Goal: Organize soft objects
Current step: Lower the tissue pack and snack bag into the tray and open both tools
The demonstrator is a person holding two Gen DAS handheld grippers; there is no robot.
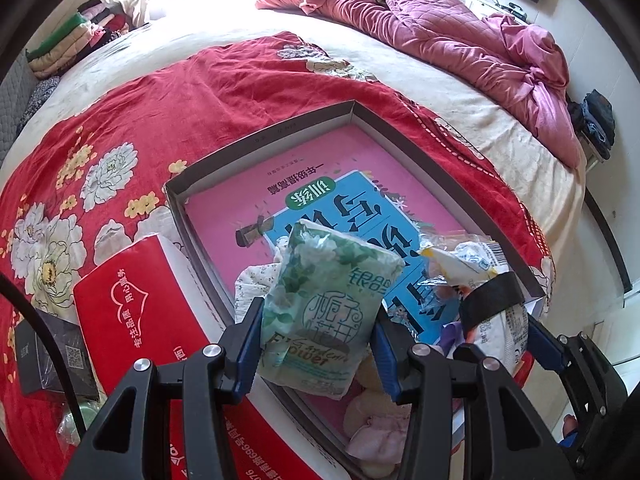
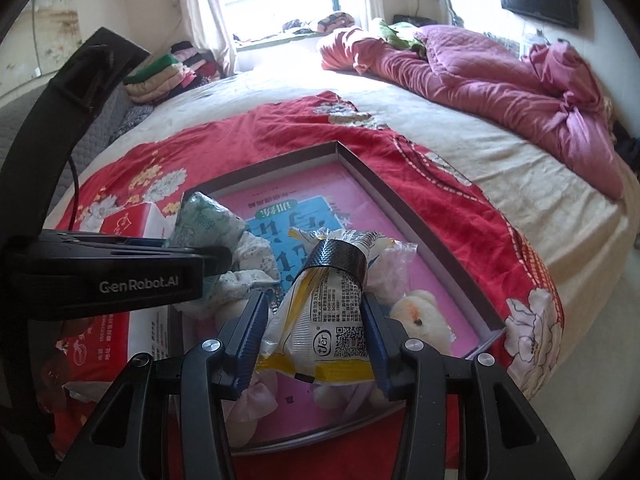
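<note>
My left gripper (image 1: 316, 328) is shut on a green floral tissue pack (image 1: 332, 304), held above the near end of a shallow cardboard tray (image 1: 256, 140) lined pink with a blue book (image 1: 352, 216) in it. My right gripper (image 2: 314, 328) is shut on a white and yellow plastic packet (image 2: 324, 320) wrapped with black tape (image 2: 336, 258), also over the tray (image 2: 384, 184). A white plush toy (image 2: 420, 316), a floral cloth (image 2: 252, 264) and pinkish soft items (image 1: 372, 436) lie in the tray's near part. The tissue pack (image 2: 208, 220) and left gripper body show at left in the right wrist view.
The tray rests on a red floral blanket (image 1: 120, 128) spread on a bed. A red tissue box (image 1: 132, 304) lies left of the tray, a dark box (image 1: 52, 356) beyond it. A crumpled pink quilt (image 1: 480, 48) lies far right, folded clothes (image 1: 84, 36) far left.
</note>
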